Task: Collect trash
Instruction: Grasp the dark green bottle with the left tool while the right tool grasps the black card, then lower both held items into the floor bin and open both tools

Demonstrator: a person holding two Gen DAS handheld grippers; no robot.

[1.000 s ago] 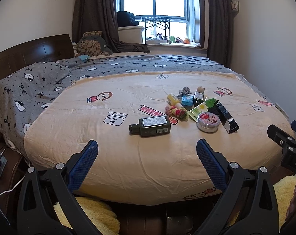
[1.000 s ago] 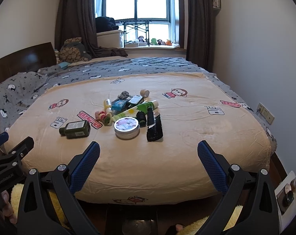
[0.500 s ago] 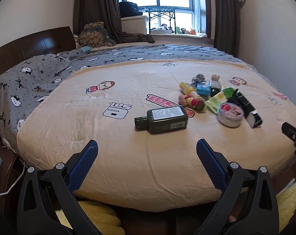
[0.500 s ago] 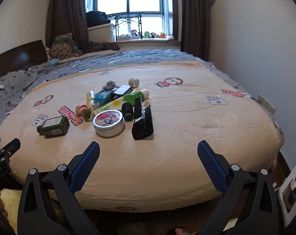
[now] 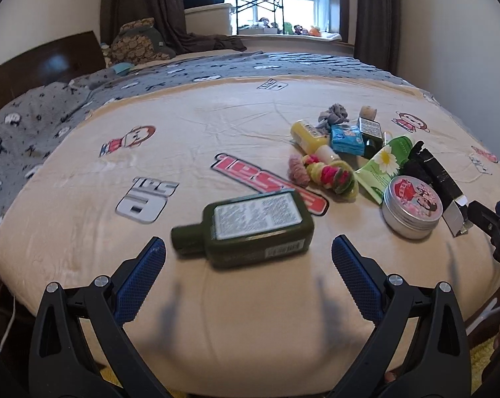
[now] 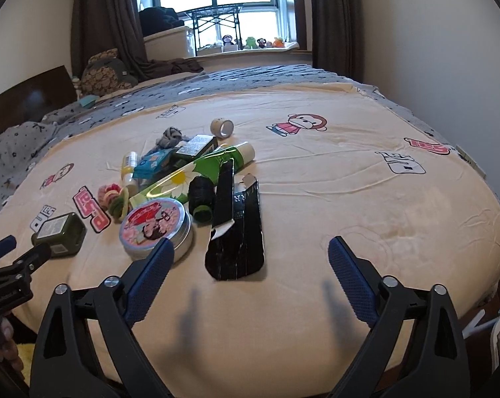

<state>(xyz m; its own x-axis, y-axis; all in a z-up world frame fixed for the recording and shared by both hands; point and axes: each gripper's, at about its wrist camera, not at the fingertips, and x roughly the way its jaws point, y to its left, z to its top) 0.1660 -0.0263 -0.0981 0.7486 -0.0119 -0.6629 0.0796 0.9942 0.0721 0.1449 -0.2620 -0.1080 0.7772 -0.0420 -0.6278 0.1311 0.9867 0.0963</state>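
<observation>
A dark green bottle [image 5: 250,229] lies on its side on the beige bed cover, just beyond my open, empty left gripper [image 5: 249,273]. It also shows in the right wrist view [image 6: 60,233]. A round pink-lidded tin [image 6: 155,227], a torn black carton [image 6: 238,232], a green tube [image 6: 196,174], a black spool [image 6: 201,195], hair ties [image 5: 322,175], a yellow bottle [image 5: 307,136], a blue packet [image 5: 347,138] and a tape roll [image 6: 222,127] lie in a pile. My right gripper [image 6: 250,270] is open and empty, close over the carton's near end.
The bed [image 5: 200,126] fills both views, with a grey patterned duvet [image 5: 51,112] and dark headboard [image 5: 44,63] at the left. A window sill with toys [image 6: 250,43] is at the back. A wall [image 6: 448,49] stands at the right.
Both grippers have moved forward and lower over the bed; the green bottle and the carton pile now sit much closer to the fingers. Both stay open.
</observation>
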